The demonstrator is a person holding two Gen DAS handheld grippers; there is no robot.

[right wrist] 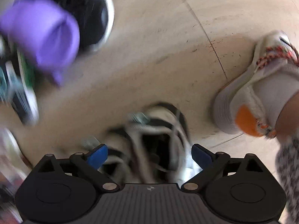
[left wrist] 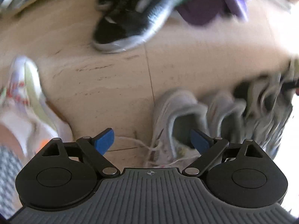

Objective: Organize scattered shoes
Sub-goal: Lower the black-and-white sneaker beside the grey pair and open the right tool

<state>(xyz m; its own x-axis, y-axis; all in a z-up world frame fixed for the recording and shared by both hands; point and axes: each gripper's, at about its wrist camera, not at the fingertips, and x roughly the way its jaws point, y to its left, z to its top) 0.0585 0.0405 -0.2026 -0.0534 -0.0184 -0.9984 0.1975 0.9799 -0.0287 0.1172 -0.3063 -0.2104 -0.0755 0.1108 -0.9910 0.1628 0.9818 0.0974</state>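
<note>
The left gripper (left wrist: 152, 143) is spread wide over a pale grey sneaker (left wrist: 177, 123) on the tiled floor (left wrist: 115, 78), one blue fingertip (left wrist: 199, 141) inside the shoe's opening, gripping nothing. A black sneaker (left wrist: 123, 26) and a purple slipper (left wrist: 211, 5) lie further ahead, blurred. The right gripper (right wrist: 149, 156) is also wide open, straddling a black and white sneaker (right wrist: 158, 128) without clamping it. To its right stands the person's foot (right wrist: 261, 93) in a white shoe with orange laces
</note>
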